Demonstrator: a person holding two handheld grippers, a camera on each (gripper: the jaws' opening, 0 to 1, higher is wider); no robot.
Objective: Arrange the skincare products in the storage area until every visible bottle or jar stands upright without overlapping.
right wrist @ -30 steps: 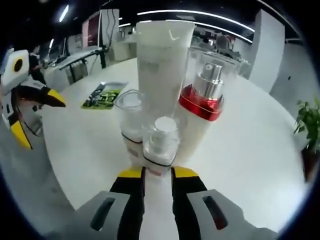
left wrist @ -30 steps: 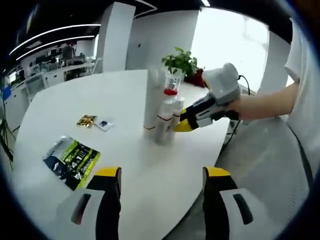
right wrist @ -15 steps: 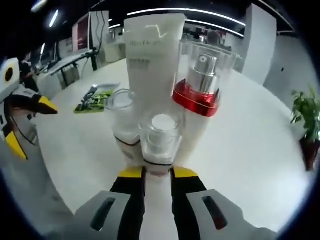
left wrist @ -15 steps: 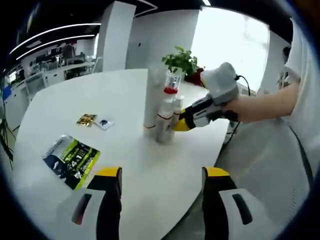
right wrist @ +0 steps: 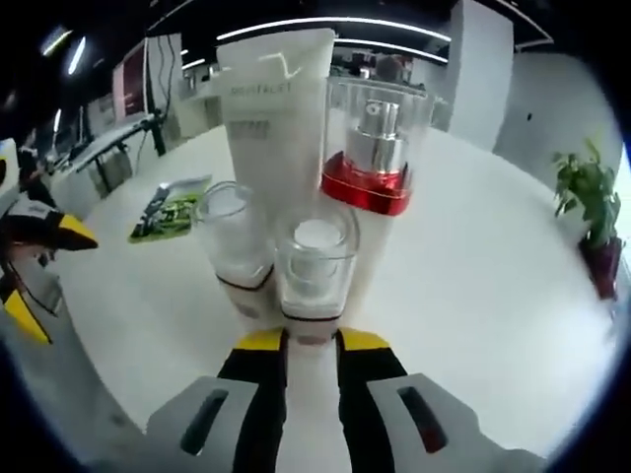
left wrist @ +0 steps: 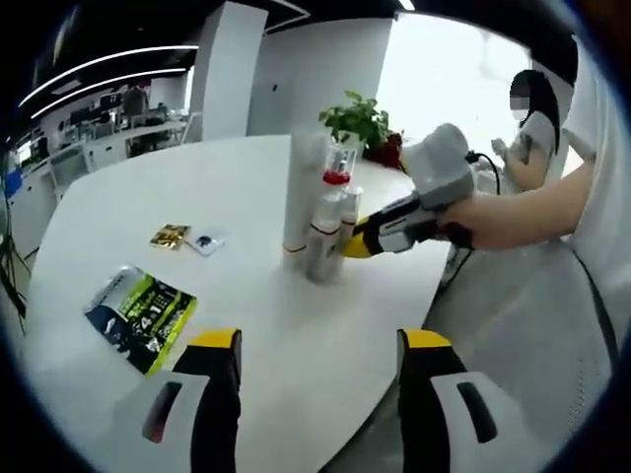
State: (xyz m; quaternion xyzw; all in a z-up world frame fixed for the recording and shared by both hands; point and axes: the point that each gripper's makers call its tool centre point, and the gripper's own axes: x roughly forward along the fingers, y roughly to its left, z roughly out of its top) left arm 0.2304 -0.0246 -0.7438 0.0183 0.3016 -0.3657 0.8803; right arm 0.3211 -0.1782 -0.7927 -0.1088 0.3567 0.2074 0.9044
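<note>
Several skincare products stand upright in a tight group on the white table (left wrist: 148, 187). A tall white tube (right wrist: 274, 118) and a pump bottle with a red collar (right wrist: 375, 163) are at the back, with two small clear-capped bottles in front. My right gripper (right wrist: 311, 342) is shut on the nearer small bottle (right wrist: 315, 266); the other small bottle (right wrist: 237, 241) stands just left of it. In the left gripper view the right gripper (left wrist: 357, 244) reaches the group (left wrist: 320, 222) from the right. My left gripper (left wrist: 320, 345) is open, well short of the bottles, and its yellow-tipped jaws (right wrist: 39, 266) show at left.
A green and black packet (left wrist: 143, 315) lies near the left gripper. Two small sachets (left wrist: 187, 239) lie further back. A potted plant (left wrist: 357, 123) stands behind the bottles. The table edge (left wrist: 394, 325) curves close on the right. A person (left wrist: 527, 123) is at the far right.
The right gripper view has dropped and tilted a little, still shut on the small bottle. The bottles have not moved. A person has come into the back right of the left gripper view.
</note>
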